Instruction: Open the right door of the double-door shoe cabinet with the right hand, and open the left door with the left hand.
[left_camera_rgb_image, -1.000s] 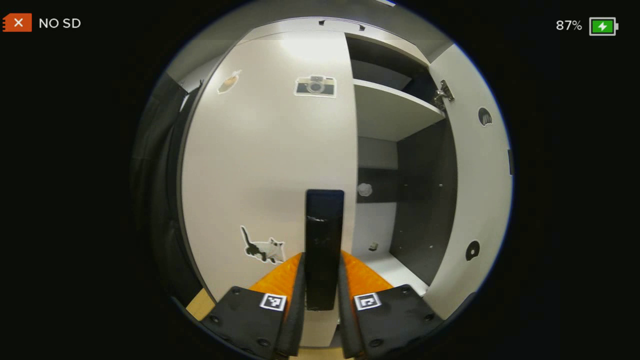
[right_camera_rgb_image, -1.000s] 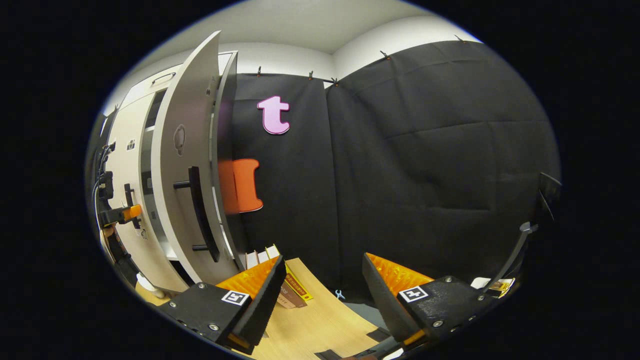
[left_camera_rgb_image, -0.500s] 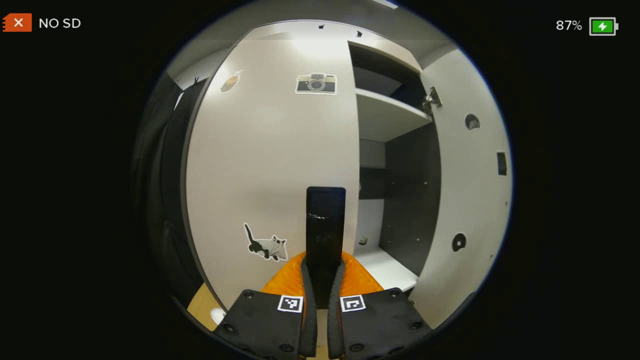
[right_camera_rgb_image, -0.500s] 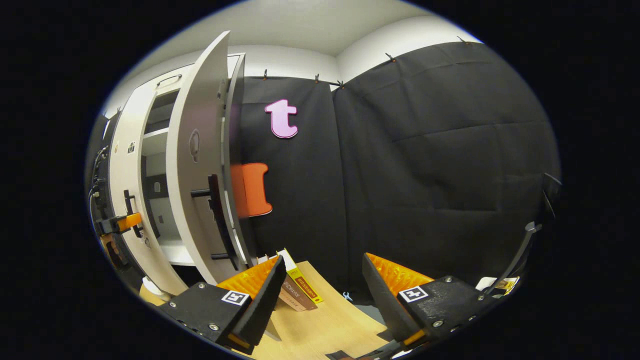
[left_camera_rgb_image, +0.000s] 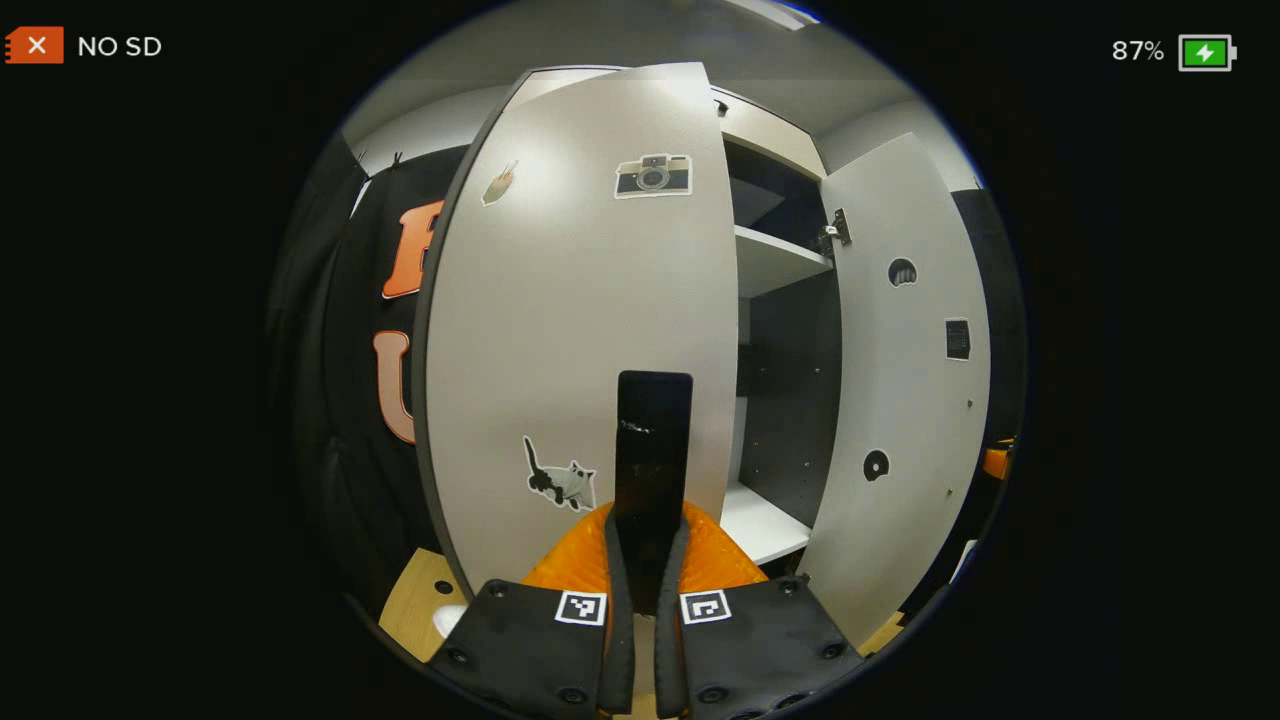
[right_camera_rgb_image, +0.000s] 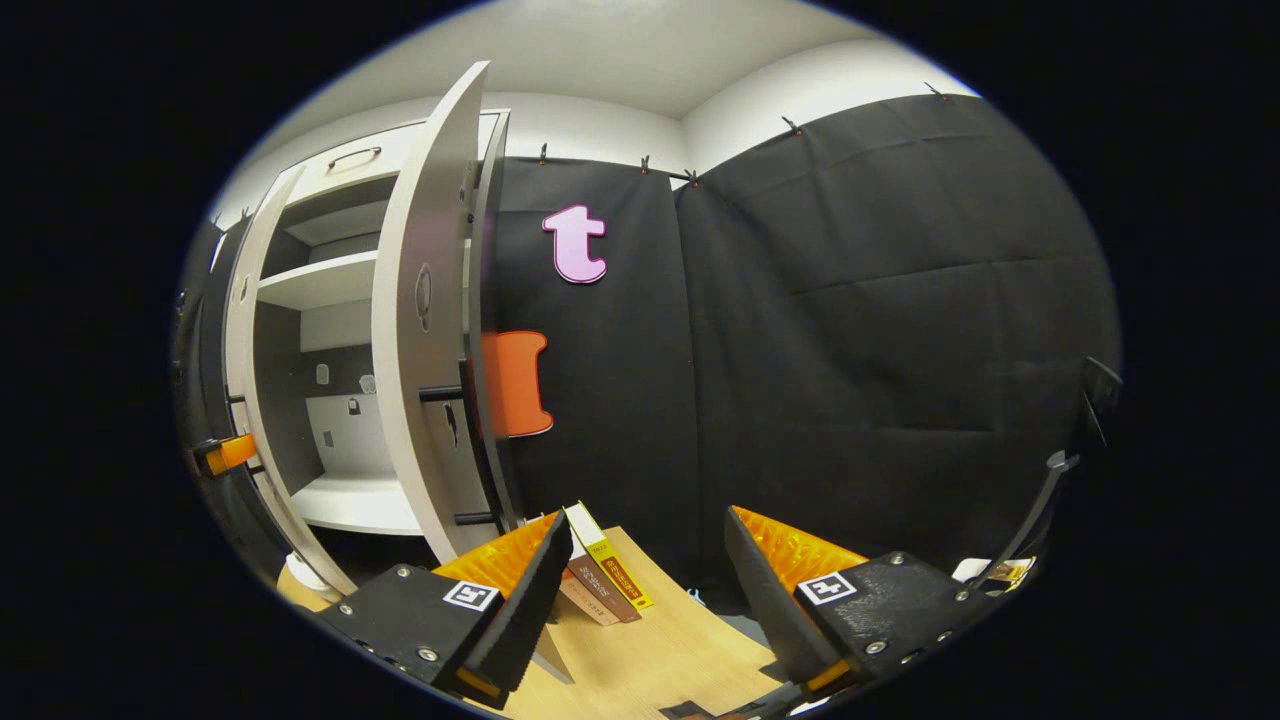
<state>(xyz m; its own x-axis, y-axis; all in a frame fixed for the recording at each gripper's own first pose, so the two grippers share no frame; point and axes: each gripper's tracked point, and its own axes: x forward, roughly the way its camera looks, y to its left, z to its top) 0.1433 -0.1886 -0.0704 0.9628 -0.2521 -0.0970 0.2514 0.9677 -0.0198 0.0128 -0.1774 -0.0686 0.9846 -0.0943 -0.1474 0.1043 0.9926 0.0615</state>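
The pale left door (left_camera_rgb_image: 570, 330), with camera and cat stickers, stands partly swung out from the shoe cabinet. Its black vertical handle (left_camera_rgb_image: 653, 430) sits between the fingers of my left gripper (left_camera_rgb_image: 648, 530), which is shut on it. The right door (left_camera_rgb_image: 900, 400) stands wide open, and shelves (left_camera_rgb_image: 775, 262) show between the doors. In the right gripper view the right door (right_camera_rgb_image: 420, 330) is edge-on with its handle (right_camera_rgb_image: 445, 393) facing away. My right gripper (right_camera_rgb_image: 648, 535) is open and holds nothing, well to the right of that door. The left door (right_camera_rgb_image: 240, 330) shows far left with the left gripper (right_camera_rgb_image: 225, 455) on it.
Black cloth booth walls (right_camera_rgb_image: 850, 330) stand behind and to the right of the cabinet. A few books (right_camera_rgb_image: 600, 575) lean on the wooden floor (right_camera_rgb_image: 660, 650) near the foot of the right door. The bottom shelf (right_camera_rgb_image: 350, 505) of the cabinet is bare.
My left gripper closed on the left door's handle and has pulled that door outward. The cabinet's inside shows wider in the right gripper view. The right gripper stayed open.
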